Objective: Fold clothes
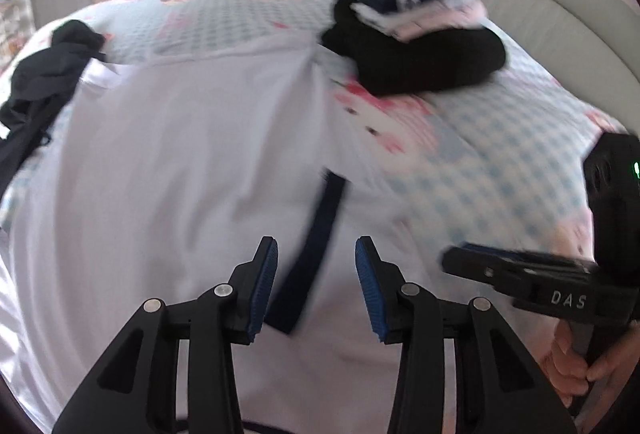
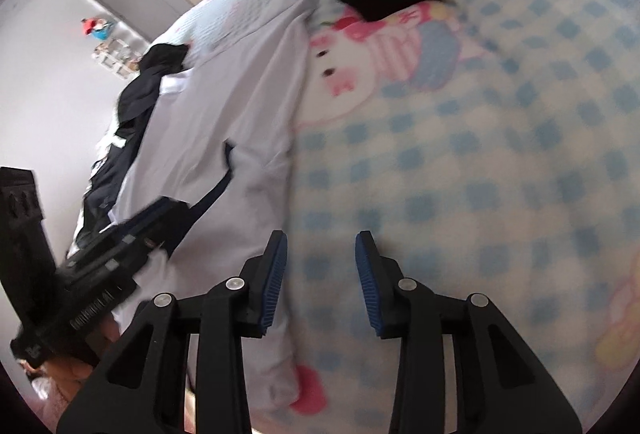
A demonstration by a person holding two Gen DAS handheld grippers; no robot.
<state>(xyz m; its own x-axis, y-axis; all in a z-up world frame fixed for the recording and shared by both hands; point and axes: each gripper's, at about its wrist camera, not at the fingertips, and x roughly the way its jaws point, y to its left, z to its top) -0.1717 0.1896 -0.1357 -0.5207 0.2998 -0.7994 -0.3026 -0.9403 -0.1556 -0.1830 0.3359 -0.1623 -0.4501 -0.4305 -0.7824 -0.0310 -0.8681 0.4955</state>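
- Hovering over the bed, left gripper [image 1: 316,288] has its jaws apart w/ nothing between the blue pads; the white shirt [image 1: 168,162] lies right below.
- Shirt is spread flat on the checked bedsheet [image 1: 500,174], a navy strip [image 1: 316,246] of it running under the left jaws.
- Right gripper [image 2: 321,284] is also parted and empty, over the shirt's right edge where it meets the sheet.
- Folded stack [image 1: 416,38], black at the bottom w/ lighter pieces on top, sits farther up the bed, just off the shirt's far corner.
- Dark crumpled clothes [image 1: 44,74] lie along the shirt's left side, touching it.
- Person's hand [image 1: 580,366] grips the right tool's handle.
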